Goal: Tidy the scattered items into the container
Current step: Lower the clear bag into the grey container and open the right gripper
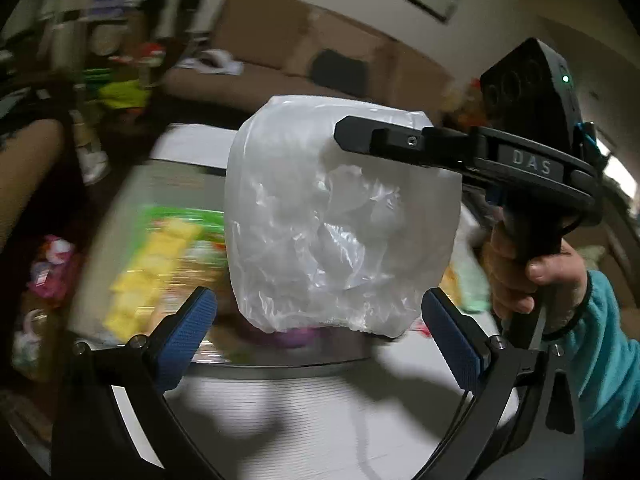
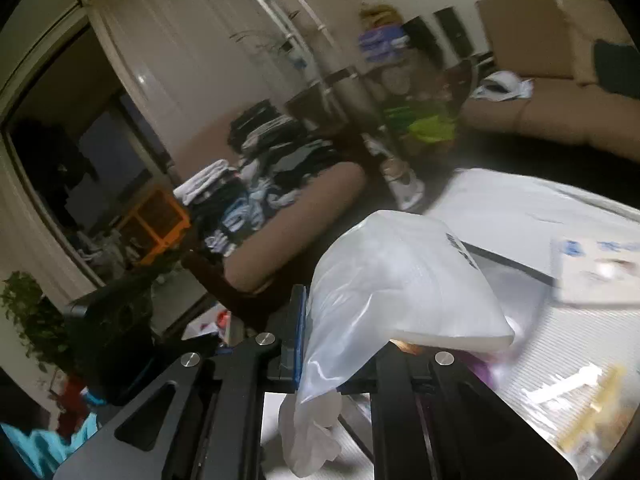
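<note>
A white plastic bag (image 1: 336,216) hangs in mid-air above the table, held by my right gripper (image 1: 352,136), which enters the left wrist view from the right. In the right wrist view the right gripper (image 2: 340,340) is shut on the bag (image 2: 392,280), plastic bunched between its fingers and trailing down. My left gripper (image 1: 320,320) is open just below the bag, blue pads (image 1: 188,336) on either side, touching nothing. Behind the bag lies a clear container (image 1: 132,208) with blurred yellow and green packets (image 1: 160,256) inside.
White table (image 1: 304,412) below. A flat white package (image 2: 596,276) lies at the right of the table. Brown sofa (image 1: 304,60) behind, an armchair (image 2: 296,216) with stacked clothes at left. Pink items (image 1: 52,268) lie on the floor at left.
</note>
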Demonstrator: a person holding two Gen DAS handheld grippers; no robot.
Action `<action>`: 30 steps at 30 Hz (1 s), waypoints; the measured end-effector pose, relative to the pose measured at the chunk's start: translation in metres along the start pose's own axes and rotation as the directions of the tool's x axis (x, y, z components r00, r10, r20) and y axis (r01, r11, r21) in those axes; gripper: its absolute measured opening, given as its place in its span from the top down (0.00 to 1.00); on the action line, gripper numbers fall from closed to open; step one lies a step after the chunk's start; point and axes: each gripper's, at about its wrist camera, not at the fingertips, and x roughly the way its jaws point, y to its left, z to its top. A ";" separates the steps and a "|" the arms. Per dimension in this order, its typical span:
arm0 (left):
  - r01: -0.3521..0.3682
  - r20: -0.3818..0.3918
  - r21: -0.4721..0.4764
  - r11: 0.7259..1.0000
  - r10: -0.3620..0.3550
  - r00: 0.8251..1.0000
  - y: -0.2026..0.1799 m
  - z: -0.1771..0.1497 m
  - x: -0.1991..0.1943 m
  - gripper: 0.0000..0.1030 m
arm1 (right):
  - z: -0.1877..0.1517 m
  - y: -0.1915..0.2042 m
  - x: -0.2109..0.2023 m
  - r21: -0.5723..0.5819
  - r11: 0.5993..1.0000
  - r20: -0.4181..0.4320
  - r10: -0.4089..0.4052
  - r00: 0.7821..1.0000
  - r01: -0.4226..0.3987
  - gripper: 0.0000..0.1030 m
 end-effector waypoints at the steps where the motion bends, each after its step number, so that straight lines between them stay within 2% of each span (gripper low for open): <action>1: -0.020 0.001 -0.009 1.000 0.020 1.000 0.013 0.001 -0.005 0.00 | 0.005 0.003 0.021 0.003 1.000 -0.008 0.020 1.000 -0.020 0.90; 4: -0.086 -0.008 -0.029 0.996 0.086 0.996 0.054 0.008 -0.011 0.00 | 0.017 0.002 0.087 0.025 0.997 -0.029 0.080 0.996 -0.080 0.90; 7: -0.135 -0.050 -0.034 0.990 0.133 0.990 0.082 0.011 0.006 0.00 | 0.014 -0.020 0.144 0.097 0.989 -0.084 0.118 0.989 -0.110 0.90; 9: -0.153 -0.084 -0.041 0.987 0.150 0.985 0.096 0.011 0.022 0.00 | 0.003 -0.045 0.185 0.163 0.982 -0.141 0.124 0.982 -0.101 0.90; 11: -0.160 -0.122 -0.046 0.986 0.153 0.981 0.108 0.009 0.040 0.00 | -0.011 -0.067 0.219 0.194 0.981 -0.237 0.075 0.969 -0.028 0.90; 13: -0.168 -0.149 -0.039 0.985 0.160 0.976 0.109 0.005 0.054 0.00 | -0.024 -0.085 0.243 0.180 0.981 -0.342 -0.005 0.940 0.070 0.90; 14: -0.169 -0.168 -0.034 0.985 0.161 0.973 0.111 0.004 0.063 0.00 | -0.030 -0.094 0.252 0.171 0.980 -0.395 -0.030 0.918 0.106 0.90; 16: -0.174 -0.196 -0.023 0.984 0.167 0.966 0.111 -0.001 0.078 0.00 | -0.042 -0.113 0.267 0.185 0.966 -0.496 -0.068 0.866 0.181 0.82; 17: -0.184 -0.205 -0.015 0.983 0.177 0.963 0.112 0.000 0.085 0.00 | -0.046 -0.118 0.269 0.193 0.959 -0.523 -0.078 0.849 0.207 0.81; 18: -0.200 -0.217 -0.002 0.980 0.195 0.957 0.112 0.000 0.093 0.00 | -0.047 -0.121 0.269 0.191 0.957 -0.529 -0.088 0.844 0.220 0.82; 20: -0.219 -0.242 0.017 0.975 0.217 0.946 0.113 0.001 0.108 0.00 | -0.045 -0.121 0.263 0.166 0.954 -0.529 -0.127 0.839 0.249 0.75; 22: -0.235 -0.260 0.035 0.971 0.236 0.936 0.114 0.000 0.119 0.00 | -0.039 -0.121 0.253 0.152 0.950 -0.525 -0.156 0.837 0.273 0.60; 23: -0.243 -0.267 0.039 0.969 0.244 0.932 0.116 0.000 0.125 0.00 | -0.035 -0.120 0.244 0.154 0.950 -0.520 -0.154 0.840 0.270 0.55; 25: -0.251 -0.273 0.033 0.967 0.250 0.929 0.120 -0.001 0.132 0.00 | -0.028 -0.119 0.225 0.161 0.950 -0.495 -0.158 0.854 0.269 0.33; 28: -0.251 -0.280 0.006 0.968 0.243 0.929 0.125 -0.003 0.137 0.00 | -0.021 -0.119 0.205 0.189 0.949 -0.473 -0.137 0.871 0.251 0.35; 30: -0.249 -0.280 -0.006 0.968 0.237 0.930 0.128 -0.005 0.137 0.00 | -0.015 -0.107 0.196 0.152 0.950 -0.447 -0.181 0.876 0.274 0.34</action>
